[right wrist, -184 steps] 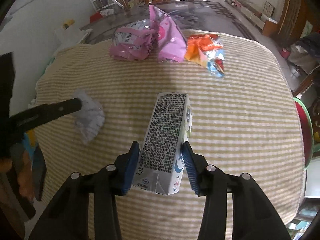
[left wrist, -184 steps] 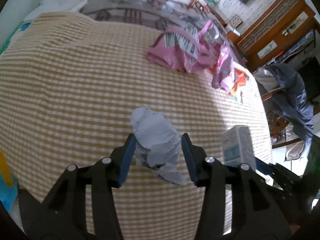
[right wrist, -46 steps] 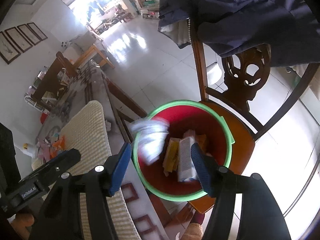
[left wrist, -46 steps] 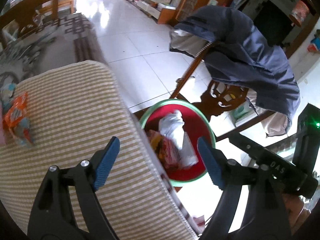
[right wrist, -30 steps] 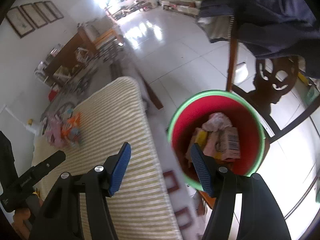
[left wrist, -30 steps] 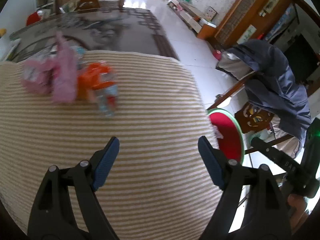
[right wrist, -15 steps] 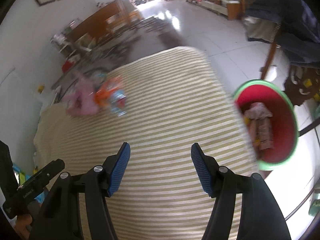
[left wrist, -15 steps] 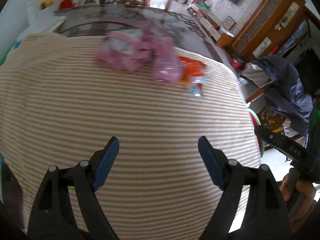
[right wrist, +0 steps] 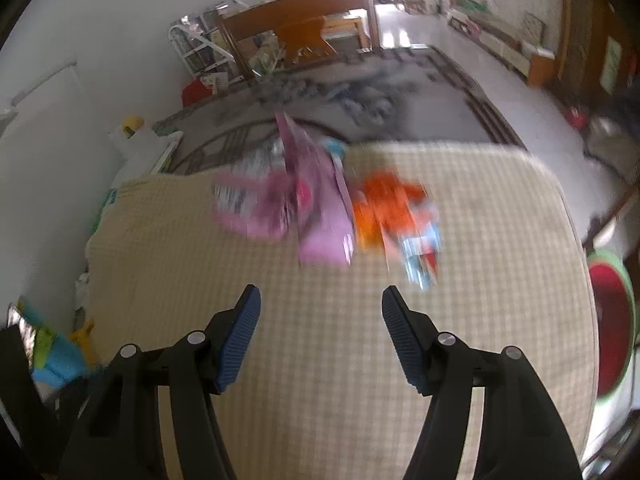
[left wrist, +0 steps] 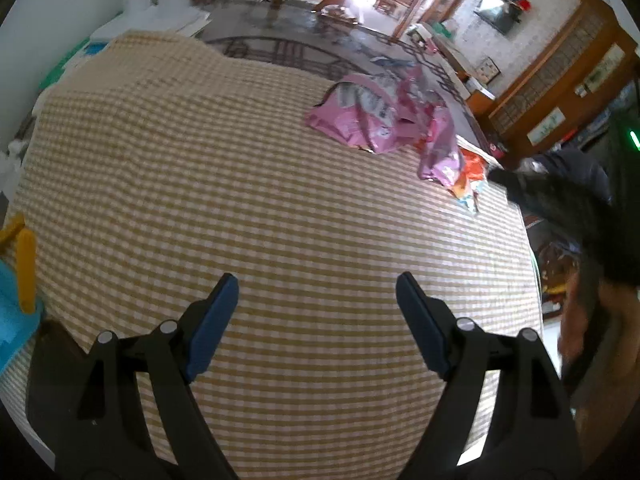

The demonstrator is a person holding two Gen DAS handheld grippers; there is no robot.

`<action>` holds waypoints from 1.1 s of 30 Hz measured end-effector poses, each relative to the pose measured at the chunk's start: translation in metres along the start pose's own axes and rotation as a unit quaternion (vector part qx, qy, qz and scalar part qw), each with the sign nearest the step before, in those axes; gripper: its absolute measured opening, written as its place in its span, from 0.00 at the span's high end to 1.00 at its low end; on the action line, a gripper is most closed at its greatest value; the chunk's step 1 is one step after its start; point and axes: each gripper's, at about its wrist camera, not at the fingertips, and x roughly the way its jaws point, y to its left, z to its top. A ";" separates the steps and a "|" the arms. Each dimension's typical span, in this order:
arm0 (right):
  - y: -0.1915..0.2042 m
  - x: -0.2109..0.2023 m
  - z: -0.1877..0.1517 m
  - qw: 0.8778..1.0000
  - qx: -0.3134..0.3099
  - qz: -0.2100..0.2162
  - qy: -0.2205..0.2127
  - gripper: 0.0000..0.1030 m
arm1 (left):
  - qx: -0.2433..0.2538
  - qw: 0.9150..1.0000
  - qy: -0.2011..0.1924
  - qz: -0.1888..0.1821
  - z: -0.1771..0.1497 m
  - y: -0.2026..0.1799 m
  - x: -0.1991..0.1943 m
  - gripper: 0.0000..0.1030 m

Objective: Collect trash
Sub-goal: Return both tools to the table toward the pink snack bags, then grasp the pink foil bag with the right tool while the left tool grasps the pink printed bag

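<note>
Both my grippers have swung away from the red, green-rimmed bucket [right wrist: 610,320] back over the tan checked cloth-covered counter [left wrist: 240,184]. I am holding my left gripper [left wrist: 316,316] with fingers wide apart, empty. My right gripper [right wrist: 320,324] is gaping too, touching nothing. Crumpled pink plastic wrappers [right wrist: 296,208] and an orange wrapper [right wrist: 388,208] are lying at the counter's far side.
</note>
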 end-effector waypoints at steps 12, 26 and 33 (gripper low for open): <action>0.014 0.088 0.051 0.993 -0.082 0.014 0.084 0.75 | -0.029 0.999 -0.023 0.037 0.029 0.016 0.002 0.20; 0.020 0.027 -0.076 0.984 -0.110 0.052 0.131 0.78 | -0.033 0.997 -0.044 0.045 0.080 0.023 0.020 0.18; -0.021 0.001 -0.107 0.993 -0.009 -0.006 0.117 0.78 | 0.026 0.999 -0.028 0.039 0.097 0.000 0.043 0.15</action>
